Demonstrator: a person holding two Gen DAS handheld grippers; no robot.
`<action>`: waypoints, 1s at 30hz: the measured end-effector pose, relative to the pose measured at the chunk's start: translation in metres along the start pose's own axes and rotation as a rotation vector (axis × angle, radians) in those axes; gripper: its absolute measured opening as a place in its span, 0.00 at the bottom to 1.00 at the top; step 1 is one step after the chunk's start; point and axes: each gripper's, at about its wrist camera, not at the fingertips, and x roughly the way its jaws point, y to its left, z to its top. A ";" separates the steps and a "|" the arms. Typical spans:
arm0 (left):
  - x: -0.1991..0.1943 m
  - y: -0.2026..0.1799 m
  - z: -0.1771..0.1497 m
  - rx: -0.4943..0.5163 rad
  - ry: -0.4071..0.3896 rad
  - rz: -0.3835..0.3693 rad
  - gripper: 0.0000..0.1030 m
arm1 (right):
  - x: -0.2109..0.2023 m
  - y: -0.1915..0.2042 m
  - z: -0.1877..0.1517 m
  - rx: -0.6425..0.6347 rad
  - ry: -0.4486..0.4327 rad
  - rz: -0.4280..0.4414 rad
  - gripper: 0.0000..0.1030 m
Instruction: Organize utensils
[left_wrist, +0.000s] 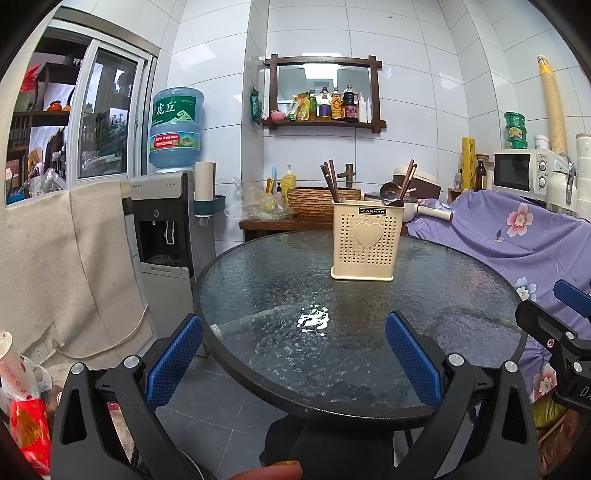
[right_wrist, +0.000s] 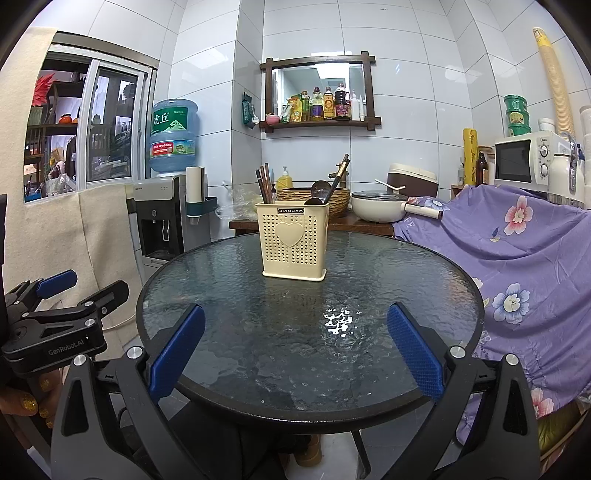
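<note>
Both pairs of blue fingers, left gripper and right gripper, gape wide and empty over the worktop's near rim, so with the holder already carrying chopsticks and spoons mid-worktop, we should reach slowly, level.

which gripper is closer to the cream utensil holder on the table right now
No clear winner; about equal. The left gripper hangs open at the near table edge, the utensil holder ahead and slightly right. The right gripper hangs open likewise, with it slightly left.
</note>
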 end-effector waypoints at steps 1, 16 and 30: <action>0.000 0.000 0.000 -0.001 0.001 -0.001 0.94 | 0.000 0.000 0.000 0.000 0.000 0.000 0.94; -0.005 0.006 0.000 -0.036 -0.018 -0.017 0.94 | 0.000 0.000 0.000 0.001 0.005 -0.004 0.94; -0.001 0.000 0.000 -0.014 0.004 -0.007 0.94 | 0.000 -0.002 0.000 0.004 0.006 -0.005 0.94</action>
